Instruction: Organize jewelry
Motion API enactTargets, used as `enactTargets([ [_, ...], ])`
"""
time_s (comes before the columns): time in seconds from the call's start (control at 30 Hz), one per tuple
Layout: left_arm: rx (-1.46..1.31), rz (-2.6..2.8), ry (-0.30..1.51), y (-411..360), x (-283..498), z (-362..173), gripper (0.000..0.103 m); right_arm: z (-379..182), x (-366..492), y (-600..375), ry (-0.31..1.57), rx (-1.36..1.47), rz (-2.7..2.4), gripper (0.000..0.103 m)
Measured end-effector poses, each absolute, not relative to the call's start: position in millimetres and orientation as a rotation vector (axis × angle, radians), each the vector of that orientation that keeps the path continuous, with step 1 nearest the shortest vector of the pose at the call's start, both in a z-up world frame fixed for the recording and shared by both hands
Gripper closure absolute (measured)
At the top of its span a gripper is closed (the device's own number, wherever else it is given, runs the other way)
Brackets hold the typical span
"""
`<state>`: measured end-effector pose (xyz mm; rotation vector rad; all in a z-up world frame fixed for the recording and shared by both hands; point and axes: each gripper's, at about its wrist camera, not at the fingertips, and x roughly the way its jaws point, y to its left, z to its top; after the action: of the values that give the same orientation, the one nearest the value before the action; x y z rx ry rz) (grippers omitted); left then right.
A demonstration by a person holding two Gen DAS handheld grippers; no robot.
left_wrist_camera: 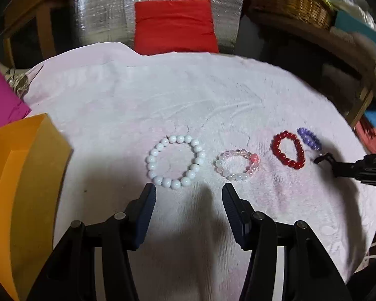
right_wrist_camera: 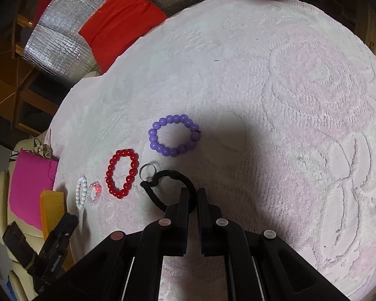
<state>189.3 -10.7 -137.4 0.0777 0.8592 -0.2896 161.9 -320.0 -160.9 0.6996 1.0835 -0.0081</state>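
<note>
**Black cord in the right gripper, four bead bracelets lined up**

The right gripper [right_wrist_camera: 193, 200] has its fingers pinched together on a black cord bracelet [right_wrist_camera: 163, 185], whose loop trails out ahead and to the left of the fingertips onto the pink towel [right_wrist_camera: 263, 75]. A small metal ring [right_wrist_camera: 146, 170] hangs at the loop's far end, just beside the red bead bracelet [right_wrist_camera: 122, 173]. Further ahead of the fingers lies the purple bead bracelet [right_wrist_camera: 174, 135].

The left gripper [left_wrist_camera: 188, 195] hovers with fingers wide apart and nothing between them; the white bead bracelet [left_wrist_camera: 175, 161] sits just ahead of its left finger, the pink-and-clear bracelet [left_wrist_camera: 237, 165] ahead of its right one. An orange box [left_wrist_camera: 17, 175] stands off to its left.

I judge the cord piece is being set into the row or lifted from it; I cannot tell which. Either way, the next move calls for keeping the dangling ring clear of the red beads.
</note>
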Motion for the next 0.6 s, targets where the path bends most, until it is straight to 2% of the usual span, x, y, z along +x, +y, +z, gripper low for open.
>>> enactTargets([
  [0.2,0.094,-0.294,0.888,-15.0,204.1,-147.5,0.047,-163.5,161.4,-323.9,1.084,0.717,-0.004,0.096],
  [0.27,0.093,-0.300,0.896,-14.1,203.9,-148.9,0.050,-163.2,161.4,-323.5,1.084,0.715,-0.005,0.096],
  [0.33,0.093,-0.317,0.901,-14.2,203.8,-150.7,0.071,-162.8,160.8,-325.2,1.087,0.727,-0.003,0.096],
  [0.43,0.099,-0.344,0.898,-16.8,201.6,-150.1,0.094,-164.3,158.3,-336.6,1.099,0.808,0.008,0.095],
  [0.6,0.062,-0.387,0.907,-12.9,194.6,-145.3,0.098,-163.9,148.4,-364.5,1.073,0.899,-0.012,0.093],
])
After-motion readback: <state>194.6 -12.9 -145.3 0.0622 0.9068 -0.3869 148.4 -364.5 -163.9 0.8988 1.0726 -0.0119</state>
